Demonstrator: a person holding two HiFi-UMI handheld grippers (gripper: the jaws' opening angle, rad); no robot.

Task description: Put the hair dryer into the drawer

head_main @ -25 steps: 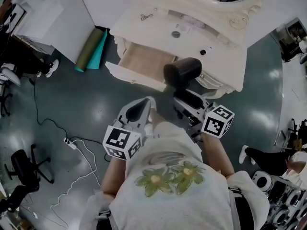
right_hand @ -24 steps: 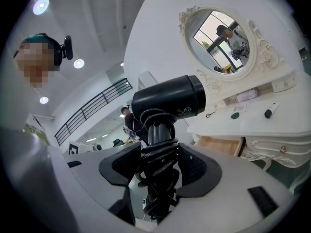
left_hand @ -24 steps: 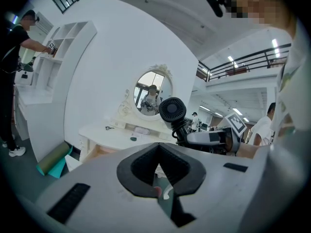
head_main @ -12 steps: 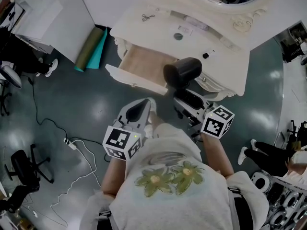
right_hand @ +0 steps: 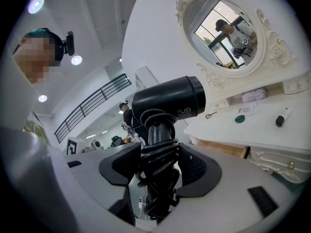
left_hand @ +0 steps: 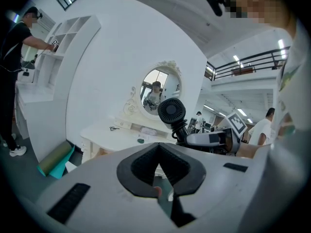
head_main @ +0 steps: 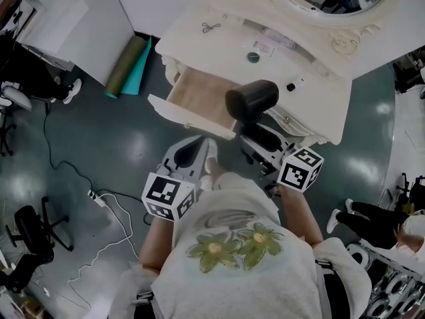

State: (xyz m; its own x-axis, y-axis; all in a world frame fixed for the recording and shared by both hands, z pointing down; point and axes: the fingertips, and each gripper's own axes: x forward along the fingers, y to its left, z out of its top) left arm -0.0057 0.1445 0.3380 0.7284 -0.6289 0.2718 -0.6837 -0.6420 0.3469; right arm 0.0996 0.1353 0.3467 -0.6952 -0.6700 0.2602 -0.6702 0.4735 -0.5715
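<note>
A black hair dryer [head_main: 252, 100] is held upright over the right end of the open drawer [head_main: 196, 92] of a cream dressing table [head_main: 219, 42]. My right gripper [head_main: 257, 133] is shut on its cord-wrapped handle. In the right gripper view the hair dryer [right_hand: 167, 103] rises from between the pads of the right gripper [right_hand: 158, 166], with the drawer [right_hand: 221, 148] beyond. My left gripper [head_main: 200, 149] hangs over the floor in front of the drawer, shut and holding nothing. The left gripper view shows the left gripper [left_hand: 158, 165], the dryer's rear grille [left_hand: 171, 111] and the right gripper [left_hand: 183, 136].
A rolled green and teal mat [head_main: 126, 66] lies on the floor left of the table. On the tabletop are a small dark clip [head_main: 211, 27], a green lid [head_main: 253, 57] and a small black bottle [head_main: 292, 85]. A white cable with power strip [head_main: 99, 199] and a black chair [head_main: 33, 234] are at the left.
The table and open drawer have slid a little down and to the right in the head view. Both grippers and the dryer keep nearly the same places in the picture.
</note>
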